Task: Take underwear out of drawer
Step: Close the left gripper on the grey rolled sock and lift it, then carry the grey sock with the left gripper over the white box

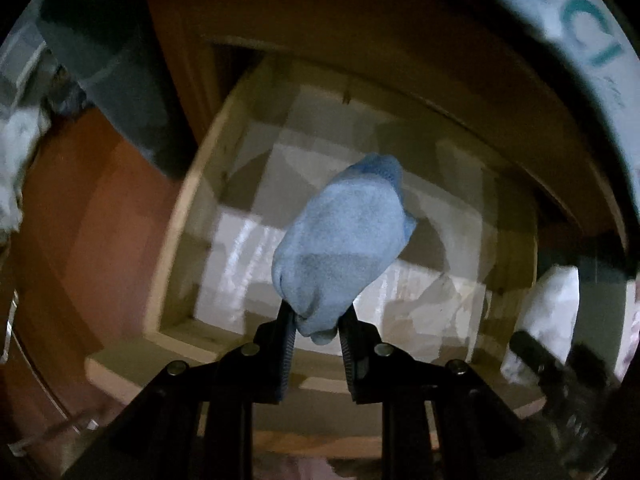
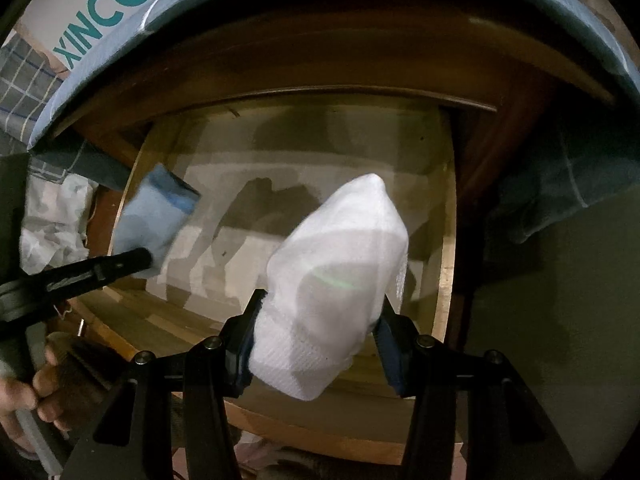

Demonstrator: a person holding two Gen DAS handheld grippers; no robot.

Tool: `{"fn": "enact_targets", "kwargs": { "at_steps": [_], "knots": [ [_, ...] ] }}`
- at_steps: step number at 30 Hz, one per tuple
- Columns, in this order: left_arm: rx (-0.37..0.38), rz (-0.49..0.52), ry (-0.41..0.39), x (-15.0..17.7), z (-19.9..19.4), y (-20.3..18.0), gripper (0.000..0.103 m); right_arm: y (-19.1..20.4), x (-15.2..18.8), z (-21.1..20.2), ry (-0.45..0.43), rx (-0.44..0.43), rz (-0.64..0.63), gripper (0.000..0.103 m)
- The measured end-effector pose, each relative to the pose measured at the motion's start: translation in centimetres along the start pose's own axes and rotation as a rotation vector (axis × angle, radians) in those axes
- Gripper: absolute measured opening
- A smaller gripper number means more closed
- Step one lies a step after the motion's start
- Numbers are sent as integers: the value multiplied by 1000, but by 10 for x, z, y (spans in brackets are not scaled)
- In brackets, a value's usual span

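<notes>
My left gripper [image 1: 318,322] is shut on a light blue rolled garment [image 1: 340,240] and holds it above the open wooden drawer [image 1: 180,208]. My right gripper [image 2: 318,320] is shut on a white rolled garment [image 2: 336,280] above the same drawer [image 2: 446,240]. The left gripper [image 2: 148,258] with the blue garment [image 2: 154,216] shows at the left of the right wrist view. The right gripper [image 1: 532,354] with the white garment [image 1: 552,312] shows at the lower right of the left wrist view. The drawer is lined with pale paper [image 2: 240,200].
A blue-and-white box lettered XINCCI [image 2: 120,28] sits on the cabinet top above the drawer. Checked cloth [image 2: 28,92] and crumpled white fabric [image 2: 52,216] lie at the left. Dark cloth [image 2: 560,192] hangs at the right. A hand [image 2: 36,396] holds the left gripper.
</notes>
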State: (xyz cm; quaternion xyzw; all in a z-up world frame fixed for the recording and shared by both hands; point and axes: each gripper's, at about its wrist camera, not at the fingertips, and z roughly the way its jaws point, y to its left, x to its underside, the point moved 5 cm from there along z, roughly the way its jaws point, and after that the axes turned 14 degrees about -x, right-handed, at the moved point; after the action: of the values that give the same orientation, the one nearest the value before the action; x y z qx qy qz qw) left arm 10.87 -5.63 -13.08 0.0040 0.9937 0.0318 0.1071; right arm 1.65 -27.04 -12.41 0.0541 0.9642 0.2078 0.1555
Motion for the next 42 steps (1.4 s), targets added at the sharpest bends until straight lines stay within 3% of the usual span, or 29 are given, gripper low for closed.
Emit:
{"fn": "enact_targets", "kwargs": {
  "at_steps": [15,23,35,42],
  "knots": [
    [-54,214,-294,21,-79,14,21,4,2,4,14,51,-35,47],
    [-43,251,-421,19,-138,28,21,4,1,4,15,60,-41,47],
    [48,190,-614,-30,-259,48,21,6,2,6,13,56,-43,47],
    [85,124,-663,-97,-303,49,21,6,2,4,11,52,-42,47]
  ]
}}
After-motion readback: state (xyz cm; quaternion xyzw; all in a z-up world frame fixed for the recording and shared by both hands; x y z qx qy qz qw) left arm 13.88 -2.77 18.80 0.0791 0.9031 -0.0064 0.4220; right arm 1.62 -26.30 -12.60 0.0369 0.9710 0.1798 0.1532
